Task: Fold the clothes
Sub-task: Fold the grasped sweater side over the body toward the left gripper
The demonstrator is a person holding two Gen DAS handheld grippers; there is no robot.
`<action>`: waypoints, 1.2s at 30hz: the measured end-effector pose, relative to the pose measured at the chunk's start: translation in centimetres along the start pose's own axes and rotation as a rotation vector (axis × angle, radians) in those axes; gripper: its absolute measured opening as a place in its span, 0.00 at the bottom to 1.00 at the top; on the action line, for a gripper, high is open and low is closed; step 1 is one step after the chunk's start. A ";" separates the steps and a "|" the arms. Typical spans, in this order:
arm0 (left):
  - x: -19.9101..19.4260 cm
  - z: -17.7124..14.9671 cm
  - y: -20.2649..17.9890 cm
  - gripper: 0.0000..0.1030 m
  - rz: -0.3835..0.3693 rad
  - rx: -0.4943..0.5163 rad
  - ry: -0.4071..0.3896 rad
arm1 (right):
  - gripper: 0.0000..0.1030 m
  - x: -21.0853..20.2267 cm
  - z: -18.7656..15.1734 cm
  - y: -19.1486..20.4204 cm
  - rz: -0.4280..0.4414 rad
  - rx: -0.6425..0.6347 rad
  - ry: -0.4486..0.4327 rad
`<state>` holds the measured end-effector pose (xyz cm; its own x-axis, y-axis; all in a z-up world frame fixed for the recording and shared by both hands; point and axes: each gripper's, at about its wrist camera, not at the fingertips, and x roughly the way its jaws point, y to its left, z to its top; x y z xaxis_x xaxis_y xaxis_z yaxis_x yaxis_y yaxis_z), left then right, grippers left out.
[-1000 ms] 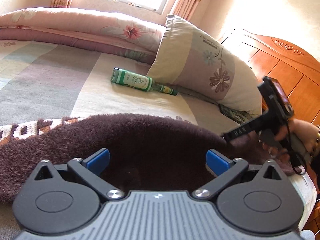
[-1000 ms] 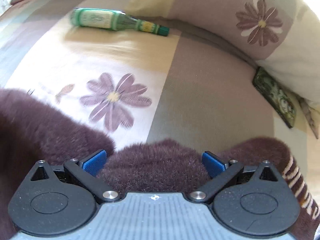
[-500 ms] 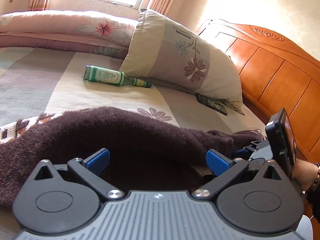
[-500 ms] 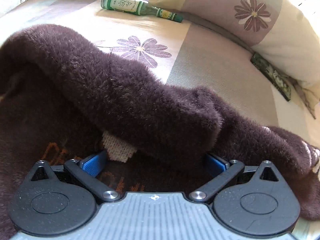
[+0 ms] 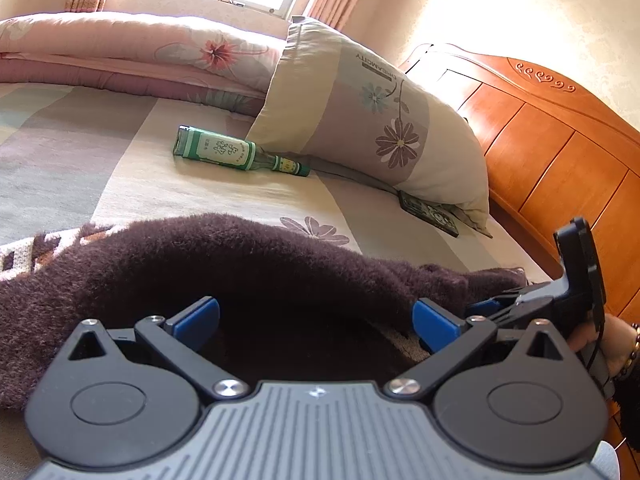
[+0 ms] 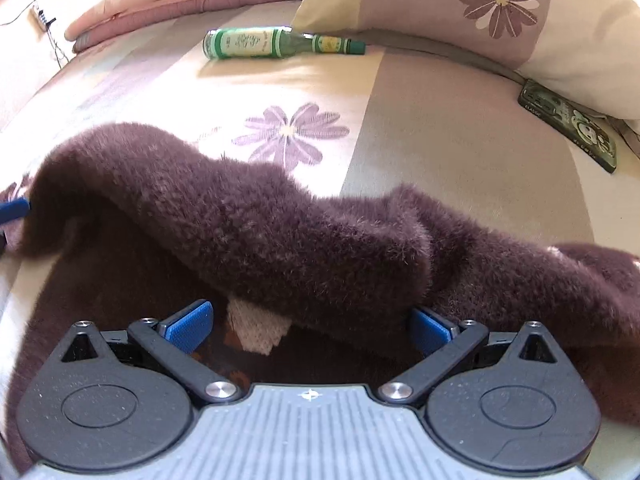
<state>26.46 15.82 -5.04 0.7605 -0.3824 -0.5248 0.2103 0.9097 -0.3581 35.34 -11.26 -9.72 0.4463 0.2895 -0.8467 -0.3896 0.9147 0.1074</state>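
Both grippers, left (image 5: 316,322) and right (image 6: 308,326), gaped wide, gripping nothing, over the soft, floppy dark-purple fleece garment (image 6: 260,216), best pinched along its rolled edge.

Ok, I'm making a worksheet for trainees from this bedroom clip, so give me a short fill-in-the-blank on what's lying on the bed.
1. The bottle lying on its side on the bed is ____ in colour.
2. The fuzzy dark garment is ____ in colour.
3. The flat dark case is partly tucked under the ____.
4. The wooden headboard stands behind the flowered ____.

Missing words: green; purple; pillow; pillow
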 end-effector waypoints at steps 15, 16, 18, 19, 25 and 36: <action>4.0 -1.3 -4.4 0.99 0.029 0.101 0.096 | 1.00 -0.1 -5.9 0.0 -0.033 -0.061 -0.296; 4.4 -0.8 -5.1 0.99 0.020 0.098 0.095 | 1.00 -0.3 -6.3 -0.1 -0.022 -0.064 -0.305; 5.3 0.8 -7.0 0.99 -0.008 0.116 0.078 | 1.00 -0.6 -6.5 -0.3 -0.001 -0.062 -0.283; 6.2 1.8 -7.9 0.99 -0.019 0.135 0.072 | 1.00 -0.7 -6.6 -0.4 0.009 -0.065 -0.273; 13.9 5.9 -9.3 0.99 -0.004 0.192 0.137 | 1.00 -1.0 -6.9 -1.3 0.068 -0.037 -0.290; 11.9 -2.0 -5.9 0.99 -0.088 0.100 0.219 | 1.00 -1.2 -7.1 -1.0 0.063 -0.056 -0.261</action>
<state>33.06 5.58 -10.68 0.5877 -0.4773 -0.6534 0.3379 0.8785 -0.3378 29.46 -14.58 -12.54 0.6090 0.4152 -0.6758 -0.4642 0.8775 0.1208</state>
